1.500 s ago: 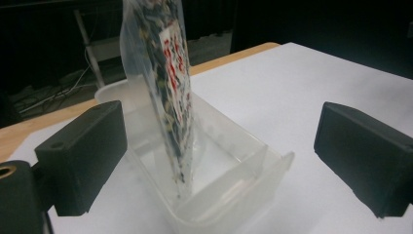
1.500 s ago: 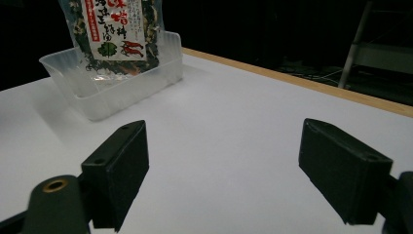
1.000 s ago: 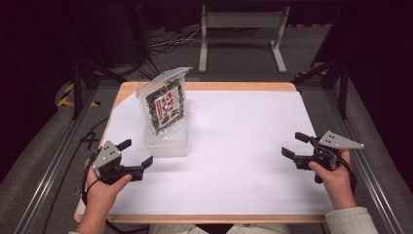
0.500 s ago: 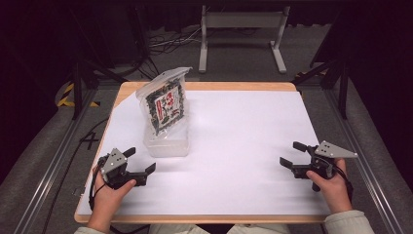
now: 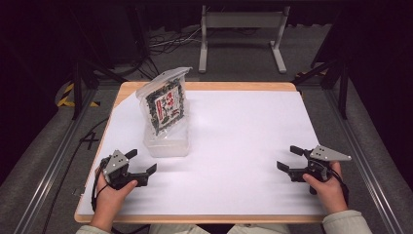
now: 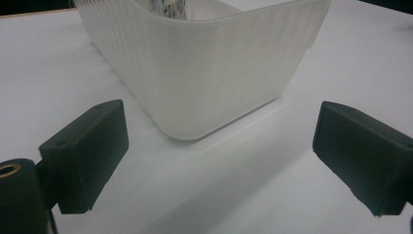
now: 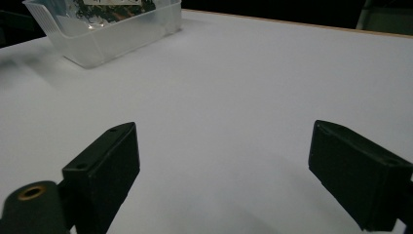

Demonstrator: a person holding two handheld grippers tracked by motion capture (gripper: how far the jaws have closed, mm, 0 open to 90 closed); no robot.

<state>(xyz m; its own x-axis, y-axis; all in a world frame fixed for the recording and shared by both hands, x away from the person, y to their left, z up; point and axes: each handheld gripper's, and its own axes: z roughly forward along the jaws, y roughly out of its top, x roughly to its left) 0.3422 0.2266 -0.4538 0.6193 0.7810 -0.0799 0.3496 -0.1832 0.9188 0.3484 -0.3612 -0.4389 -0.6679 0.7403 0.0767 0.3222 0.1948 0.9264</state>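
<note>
Your left gripper sits low at the near-left of the white table, jaws spread wide with nothing between them, and the clear plastic tub is right there, just beyond your tips toward one o'clock. Near, but not touching. In the left gripper view the ribbed tub shows you a rounded corner dead ahead at twelve, its walls running off to ten and two, so you are facing it cornerwise, not square to a side. The snack bag stands upright inside the tub, leaning a touch, its sealed top tipped toward the far edge; the tub's long axis runs near-to-far, twelve to six. Your right gripper is well apart across the table, jaws likewise wide and holding nothing, with the tub far off at about eleven in its own view. So the left is clearly the nearer hand. My read: a rim grab would want your wrist turned first, since that corner will not sit between the jaws.
</note>
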